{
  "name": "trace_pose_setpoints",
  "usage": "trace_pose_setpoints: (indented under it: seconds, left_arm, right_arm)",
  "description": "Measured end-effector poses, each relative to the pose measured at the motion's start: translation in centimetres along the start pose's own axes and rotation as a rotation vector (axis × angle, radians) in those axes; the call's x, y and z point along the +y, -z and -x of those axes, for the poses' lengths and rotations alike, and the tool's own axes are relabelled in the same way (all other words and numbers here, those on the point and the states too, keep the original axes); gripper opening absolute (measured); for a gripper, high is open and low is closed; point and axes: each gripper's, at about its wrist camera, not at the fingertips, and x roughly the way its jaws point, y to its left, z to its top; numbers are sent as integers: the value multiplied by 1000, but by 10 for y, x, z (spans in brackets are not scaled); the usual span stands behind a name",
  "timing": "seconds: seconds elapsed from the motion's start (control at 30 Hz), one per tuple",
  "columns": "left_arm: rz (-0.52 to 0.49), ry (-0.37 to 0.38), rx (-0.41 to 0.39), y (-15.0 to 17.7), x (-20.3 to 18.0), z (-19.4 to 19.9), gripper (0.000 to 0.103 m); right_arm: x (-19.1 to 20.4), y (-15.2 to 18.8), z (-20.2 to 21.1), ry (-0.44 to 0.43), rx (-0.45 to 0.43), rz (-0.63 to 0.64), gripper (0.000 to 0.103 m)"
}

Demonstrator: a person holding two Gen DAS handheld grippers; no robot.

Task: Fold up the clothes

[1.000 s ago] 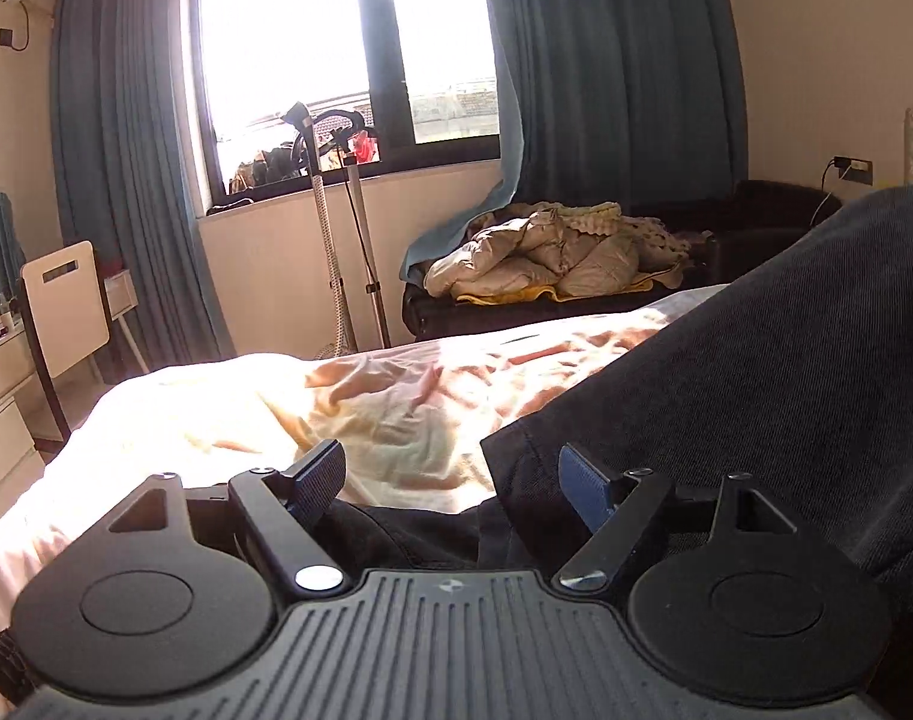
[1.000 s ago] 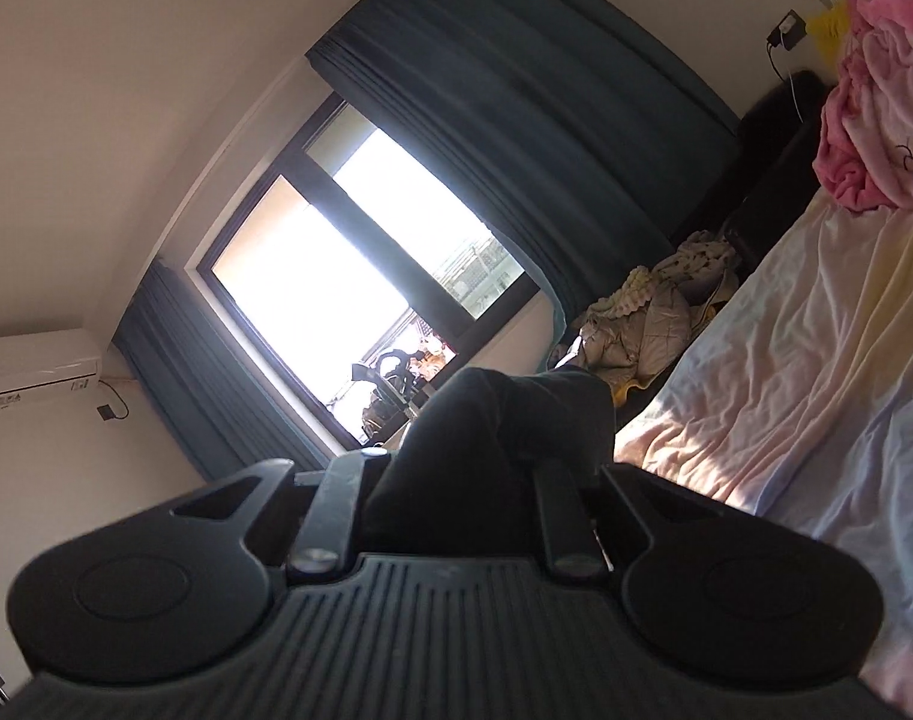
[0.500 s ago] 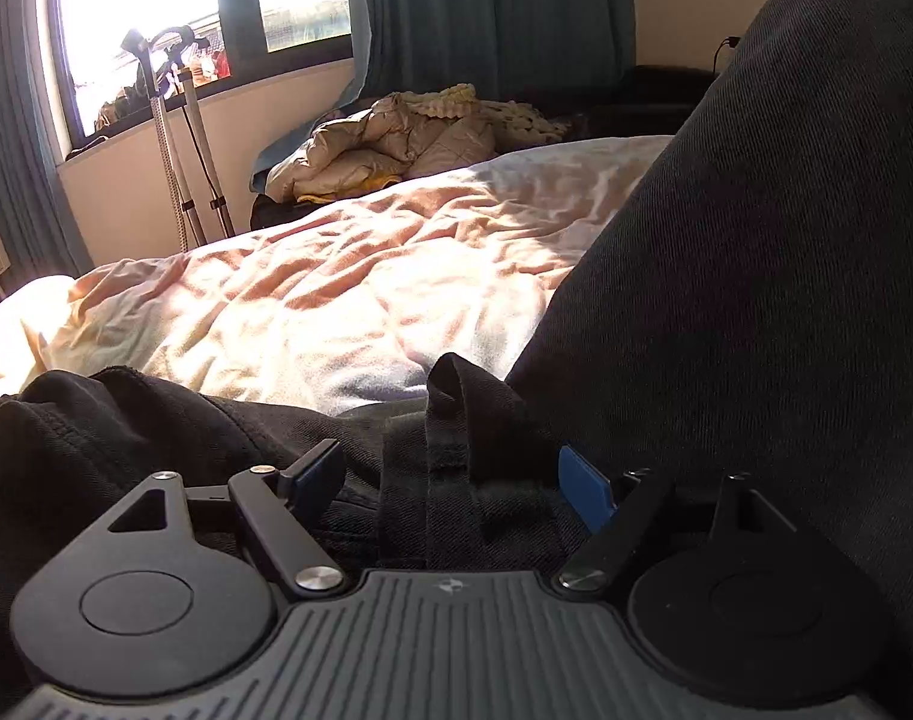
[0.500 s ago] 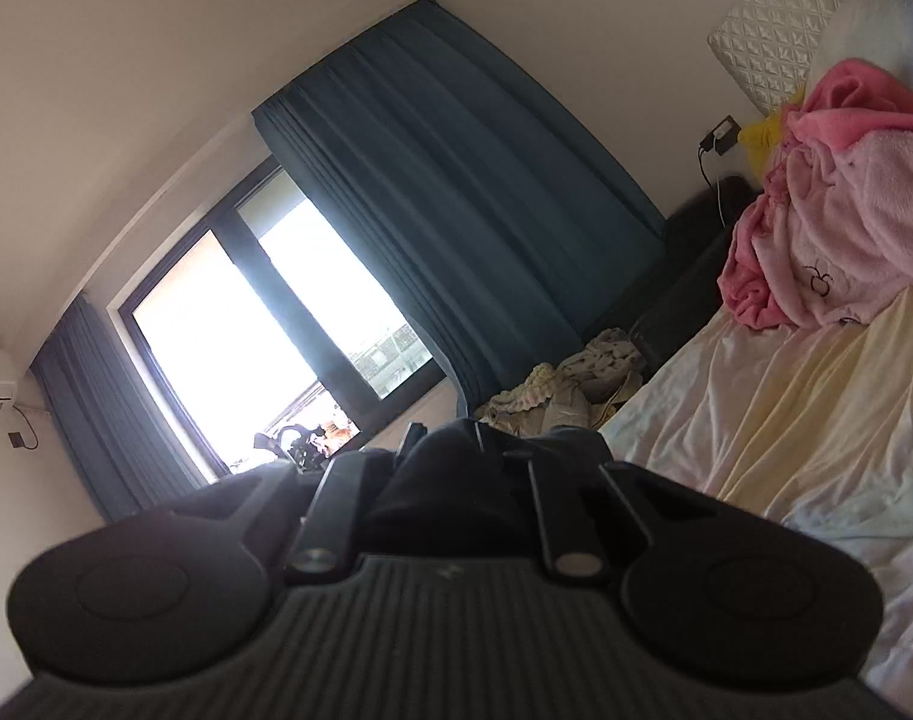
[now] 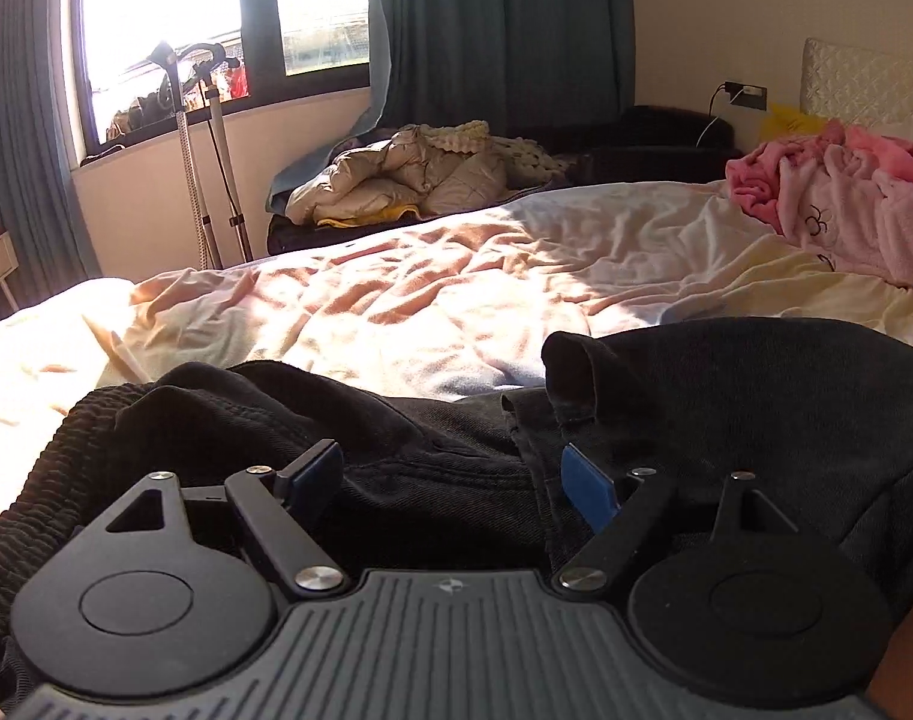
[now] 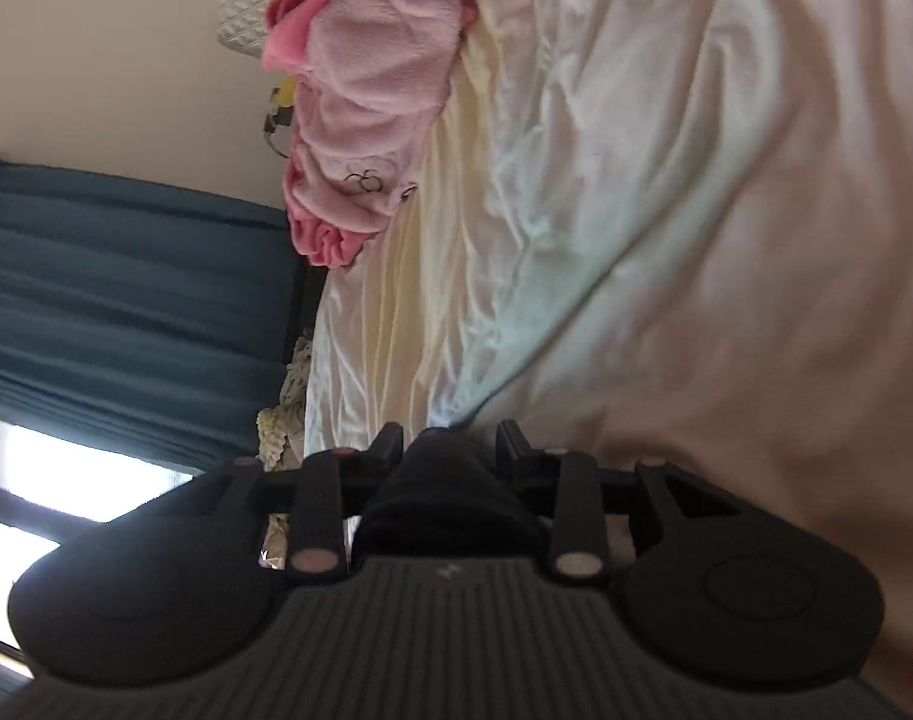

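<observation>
A black garment (image 5: 726, 396) lies crumpled on the bed sheet (image 5: 456, 300), its ribbed elastic waistband (image 5: 48, 480) at the left. My left gripper (image 5: 450, 477) sits low over it, open, the blue pads (image 5: 585, 486) wide apart with a seam of the black cloth running between them. In the right wrist view, which is rolled on its side, my right gripper (image 6: 449, 444) is shut on a bunched fold of the same black garment (image 6: 444, 492) just above the pale sheet (image 6: 666, 180).
A pink fleece blanket (image 5: 840, 198) is heaped at the head of the bed, also in the right view as a pink heap (image 6: 372, 90). A dark couch with a beige quilted jacket (image 5: 408, 180) stands beyond the bed. A steamer stand (image 5: 198, 150) is by the window.
The black garment, held up at the right before, has come down flat onto the bed. My right gripper has swung down and rolled, now facing the sheet instead of the window.
</observation>
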Motion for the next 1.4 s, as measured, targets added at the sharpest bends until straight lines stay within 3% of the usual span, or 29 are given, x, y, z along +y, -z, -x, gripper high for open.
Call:
trace_pose_setpoints:
  seconds: [0.03,0.1,0.13,0.27,0.33,0.37,0.4,0.43,0.5,0.63,0.8,0.97,1.07,1.2,1.3,1.37,1.4]
  left_arm:
    - [14,-6,-8,1,11,11,84]
    - [36,-28,-25,4,33,30,85]
    - [47,-41,-32,6,44,37,86]
    - [155,-86,-19,11,89,56,86]
    - [225,-84,-10,10,106,61,86]
    - [245,-82,-6,9,111,63,86]
    - [257,-90,-7,6,115,65,86]
    - [265,-98,-10,4,119,68,86]
    - [257,-100,-30,-1,127,77,86]
    - [277,-88,-116,-1,154,104,86]
    - [372,-121,-186,13,199,132,88]
    - [455,-180,-204,17,241,149,89]
    - [535,-186,-223,20,266,159,89]
    - [618,-200,-250,24,294,173,89]
    - [631,-213,-266,24,303,182,89]
    - [635,-213,-279,23,308,186,89]
    - [639,-213,-285,22,308,187,90]
  right_arm:
    - [-12,-2,0,5,-3,-70,43]
    - [-21,-1,-1,8,-18,-100,60]
    - [-18,1,-2,0,-10,-65,61]
    - [7,14,-8,18,71,184,81]
    - [21,26,-12,57,106,343,82]
    - [23,31,-14,67,104,393,65]
    - [23,34,-12,57,96,410,34]
    - [26,36,-10,47,83,422,26]
    - [42,45,0,1,35,494,20]
    - [105,87,26,-115,-62,749,19]
    - [176,194,73,-306,-194,1099,19]
    - [208,335,101,-529,-188,1373,19]
    - [192,437,110,-617,-126,1552,19]
    - [142,546,120,-671,15,1725,19]
    - [102,596,122,-643,131,1825,19]
    - [86,605,124,-649,154,1855,22]
    - [80,606,125,-664,156,1866,28]
